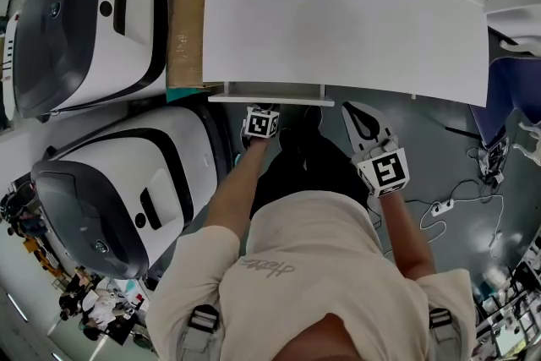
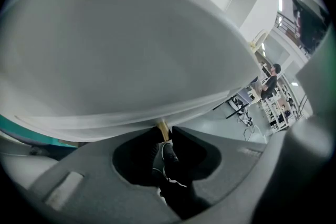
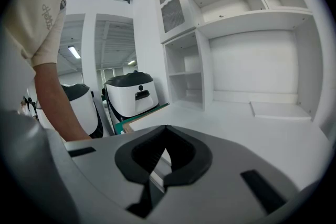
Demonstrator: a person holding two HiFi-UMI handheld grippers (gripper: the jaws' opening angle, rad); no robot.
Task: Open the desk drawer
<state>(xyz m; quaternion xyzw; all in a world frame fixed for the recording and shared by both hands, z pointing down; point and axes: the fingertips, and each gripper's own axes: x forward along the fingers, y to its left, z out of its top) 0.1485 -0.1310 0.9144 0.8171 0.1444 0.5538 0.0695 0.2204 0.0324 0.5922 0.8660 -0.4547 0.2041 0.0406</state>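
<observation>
The white desk [image 1: 355, 21] fills the top of the head view. Its drawer [image 1: 266, 92] shows as a narrow white front sticking out a little under the desk's near edge. My left gripper [image 1: 259, 109] reaches up to that front from below. In the left gripper view the drawer's white underside [image 2: 121, 55] fills the frame, and the left gripper [image 2: 164, 131] has its jaws shut on a tan strip at the drawer's lower lip. My right gripper [image 1: 362, 119] hangs to the right, below the desk edge and apart from the drawer. Its jaws [image 3: 165, 128] are shut on nothing.
Two large white and black machines [image 1: 84, 30] [image 1: 118, 190] stand at the left, beside a cardboard panel [image 1: 188, 21]. White shelves [image 3: 247, 13] rise behind the desk. Cables and a power strip [image 1: 444, 207] lie on the grey floor at the right. The person's legs stand under the desk.
</observation>
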